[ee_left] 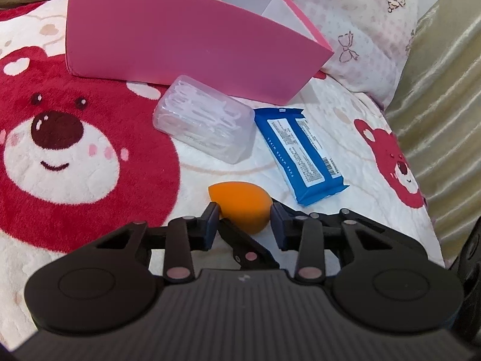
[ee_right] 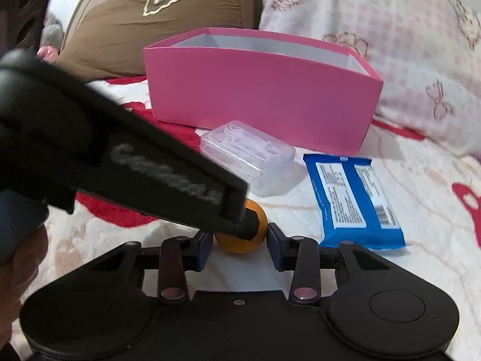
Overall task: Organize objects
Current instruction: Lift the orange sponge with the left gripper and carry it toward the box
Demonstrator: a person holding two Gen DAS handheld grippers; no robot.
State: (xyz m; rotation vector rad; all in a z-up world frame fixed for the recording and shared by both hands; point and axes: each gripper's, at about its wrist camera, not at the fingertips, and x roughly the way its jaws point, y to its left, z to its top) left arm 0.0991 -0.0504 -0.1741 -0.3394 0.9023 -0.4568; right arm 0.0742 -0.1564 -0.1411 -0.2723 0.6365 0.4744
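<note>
Left gripper (ee_left: 243,210) around orange sponge (ee_left: 240,203)

Two close, downward wrist views sharing pink box (ee_left: 180,36)

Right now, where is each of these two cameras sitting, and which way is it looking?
Left wrist: on the left gripper, looking down its fingers at the orange sponge and pink box.
Right wrist: on the right gripper; the left gripper's finger crosses the view.
Shared: sponge, box, clear case, blue wipes pack.
</note>
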